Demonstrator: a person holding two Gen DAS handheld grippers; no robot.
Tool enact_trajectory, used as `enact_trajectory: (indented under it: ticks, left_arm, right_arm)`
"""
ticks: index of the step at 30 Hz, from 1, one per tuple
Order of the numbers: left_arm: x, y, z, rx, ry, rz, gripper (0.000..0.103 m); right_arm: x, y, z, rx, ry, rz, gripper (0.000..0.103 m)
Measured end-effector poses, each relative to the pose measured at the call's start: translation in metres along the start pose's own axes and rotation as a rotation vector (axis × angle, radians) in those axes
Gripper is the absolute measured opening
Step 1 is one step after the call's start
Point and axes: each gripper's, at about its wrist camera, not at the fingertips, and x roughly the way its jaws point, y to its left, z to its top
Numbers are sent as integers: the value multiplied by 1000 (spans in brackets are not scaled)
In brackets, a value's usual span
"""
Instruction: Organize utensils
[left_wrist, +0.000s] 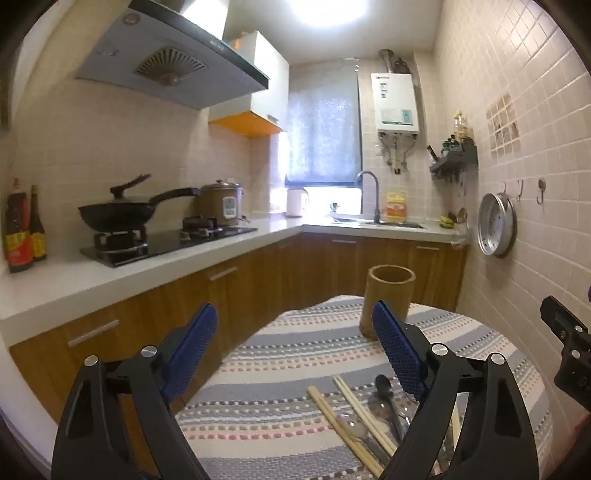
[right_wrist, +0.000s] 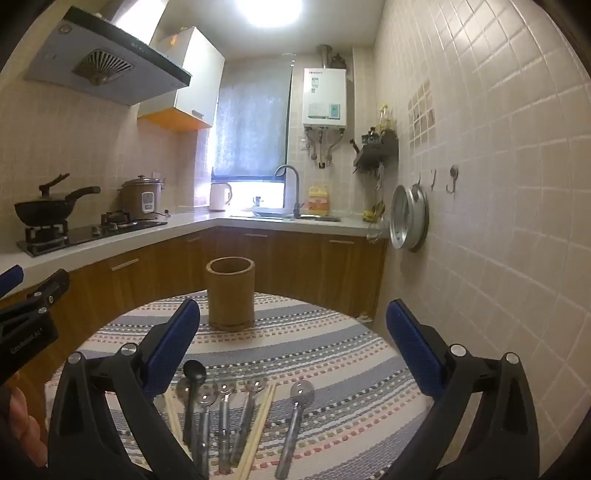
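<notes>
Left gripper (left_wrist: 295, 328) hovered above the striped tablecloth (left_wrist: 280, 354), jaws spread wide, nothing between the blue pads. Right gripper (right_wrist: 291, 325) was likewise fully parted and empty-handed, over the same cloth.

Bamboo holder (right_wrist: 230, 295) stood upright near the far edge of the round table. Interior could not be seen from either view; nothing stuck out above its rim.

Utensils lay loose on the cloth, on the near side, well apart from the holder. Right wrist view showed them best: black spoon (right_wrist: 192, 384) at left, several metal spoons (right_wrist: 225, 410) side by side, chopsticks (right_wrist: 260, 421) slanting between them, one metal spoon (right_wrist: 295, 410) apart to the right.

Left wrist view showed only part of the pile, half hidden behind its right finger: two chopstick pairs (left_wrist: 332, 413) crossing over spoons. That view alone showed two sauce bottles (left_wrist: 22, 229) on the counter beside the stove, by the wok (left_wrist: 114, 214).
</notes>
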Motion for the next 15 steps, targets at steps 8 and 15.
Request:
enact_trajectory:
  ticks: [8, 15]
  left_arm:
    - [-6, 4, 7, -16, -13, 9, 84]
    - [-3, 1, 7, -8, -1, 4, 84]
  right_arm:
    - [15, -12, -2, 44, 64, 37, 97]
    - [21, -12, -6, 52, 78, 52, 97]
